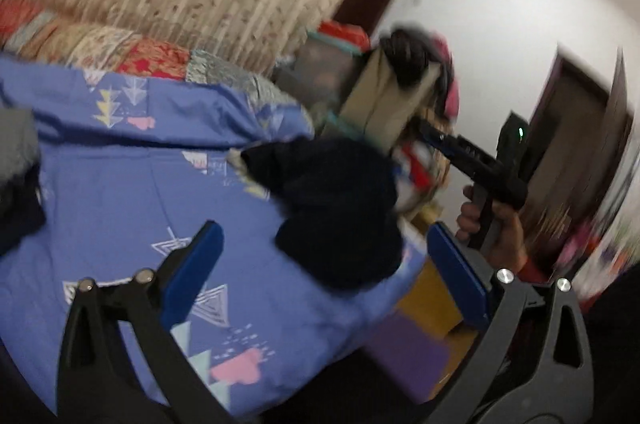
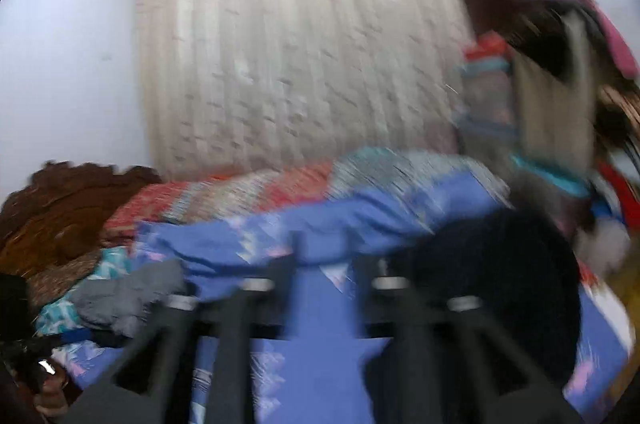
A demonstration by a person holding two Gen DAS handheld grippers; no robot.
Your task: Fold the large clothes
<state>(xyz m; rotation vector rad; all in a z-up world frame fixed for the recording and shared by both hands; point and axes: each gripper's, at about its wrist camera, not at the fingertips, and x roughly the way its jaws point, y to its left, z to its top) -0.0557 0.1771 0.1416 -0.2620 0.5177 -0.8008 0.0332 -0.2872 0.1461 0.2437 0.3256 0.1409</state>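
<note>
— Starting with the left wrist view: what do the tongs show?

— The left gripper [image 1: 320, 264] has its blue pads [image 1: 192, 264] spread wide apart with nothing pressed between them. Beyond the gap, a dark navy garment [image 1: 336, 208] lies bunched on the blue patterned bedsheet [image 1: 120, 168], near the bed's right edge. A grey garment [image 1: 16, 140] sits at the far left. To the right, a hand [image 1: 496, 228] holds the right gripper [image 1: 424, 128] up off the bed, apart from the dark garment.

— And the right wrist view?

— Heavily blurred. The right gripper's fingers [image 2: 360, 264] look parted, with bedsheet showing between them and no cloth clamped. The navy garment [image 2: 492, 288] lies just right of them on the sheet; the grey one [image 2: 128, 300] lies left. A pale curtain [image 2: 300, 44] hangs behind the bed.
</note>
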